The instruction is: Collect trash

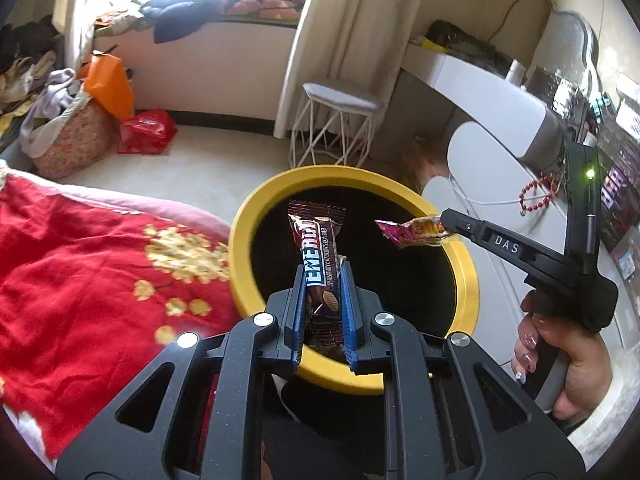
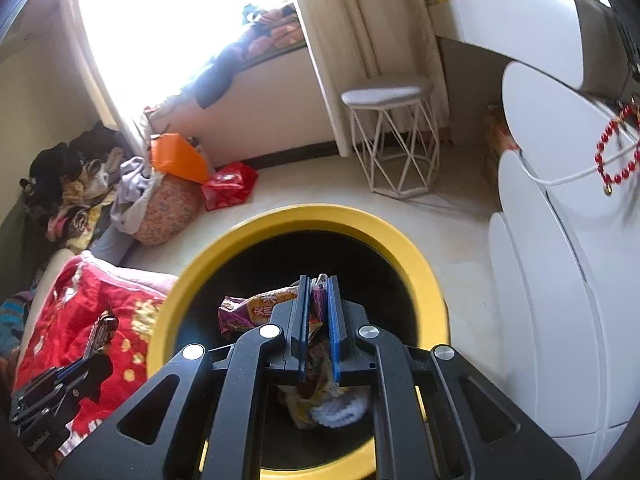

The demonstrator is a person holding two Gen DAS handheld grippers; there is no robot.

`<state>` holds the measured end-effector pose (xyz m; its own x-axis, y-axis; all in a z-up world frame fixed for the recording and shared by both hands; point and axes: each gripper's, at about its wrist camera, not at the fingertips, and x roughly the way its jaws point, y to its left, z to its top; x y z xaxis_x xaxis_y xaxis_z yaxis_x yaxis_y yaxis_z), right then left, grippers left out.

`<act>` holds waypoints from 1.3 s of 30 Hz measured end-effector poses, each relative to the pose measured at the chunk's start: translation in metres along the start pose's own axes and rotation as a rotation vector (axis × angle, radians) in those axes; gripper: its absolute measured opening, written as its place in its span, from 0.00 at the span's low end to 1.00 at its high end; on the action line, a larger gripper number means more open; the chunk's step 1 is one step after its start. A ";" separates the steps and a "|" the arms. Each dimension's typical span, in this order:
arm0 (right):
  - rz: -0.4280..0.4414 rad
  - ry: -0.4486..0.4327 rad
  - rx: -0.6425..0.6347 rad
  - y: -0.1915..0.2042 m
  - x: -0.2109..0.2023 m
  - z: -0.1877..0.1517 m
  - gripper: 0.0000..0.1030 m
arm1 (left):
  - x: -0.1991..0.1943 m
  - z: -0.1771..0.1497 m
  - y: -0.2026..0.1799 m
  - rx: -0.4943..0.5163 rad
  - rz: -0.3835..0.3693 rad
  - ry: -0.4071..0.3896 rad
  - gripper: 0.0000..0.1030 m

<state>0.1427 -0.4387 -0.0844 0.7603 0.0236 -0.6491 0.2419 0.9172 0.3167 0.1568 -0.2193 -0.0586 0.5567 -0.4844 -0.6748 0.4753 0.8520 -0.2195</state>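
My left gripper (image 1: 323, 270) is shut on a brown snack wrapper (image 1: 318, 248) and holds it upright over the mouth of the yellow-rimmed black bin (image 1: 240, 236). My right gripper (image 2: 319, 282) is shut on a purple and orange snack wrapper (image 2: 256, 308), also over the bin (image 2: 304, 216). The right gripper (image 1: 444, 220) shows in the left wrist view, holding that wrapper (image 1: 412, 230) above the bin's right rim. The left gripper (image 2: 86, 360) with the brown wrapper (image 2: 102, 330) shows at the left of the right wrist view. Some trash (image 2: 332, 406) lies in the bin's bottom.
A red bedspread (image 1: 92, 264) lies left of the bin. A white cabinet (image 2: 560, 240) stands right of it, with red beads (image 2: 616, 152) hanging. A white wire stool (image 2: 394, 144), a red bag (image 2: 228, 184) and a pile of clothes (image 2: 80, 184) stand on the floor beyond.
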 end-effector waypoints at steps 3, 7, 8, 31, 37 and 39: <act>0.005 0.032 0.016 -0.005 0.007 -0.003 0.10 | 0.014 0.003 -0.004 0.008 -0.011 0.027 0.11; 0.019 0.056 0.024 -0.006 0.011 -0.006 0.20 | 0.028 0.005 0.001 0.010 -0.003 0.052 0.44; 0.024 0.059 0.020 -0.005 0.011 -0.006 0.29 | 0.027 0.005 0.003 0.008 -0.002 0.045 0.51; 0.133 -0.267 -0.166 0.068 -0.087 -0.050 0.94 | -0.099 -0.032 0.066 -0.147 0.245 -0.174 0.90; 0.154 -0.364 -0.246 0.095 -0.114 -0.080 0.94 | -0.134 -0.050 0.074 -0.168 0.318 -0.256 0.90; 0.152 -0.399 -0.284 0.102 -0.122 -0.087 0.94 | -0.142 -0.055 0.076 -0.175 0.341 -0.274 0.90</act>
<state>0.0220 -0.3134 -0.0327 0.9585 0.0618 -0.2784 -0.0199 0.9884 0.1509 0.0764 -0.0744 -0.0181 0.8318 -0.1859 -0.5230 0.1251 0.9808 -0.1495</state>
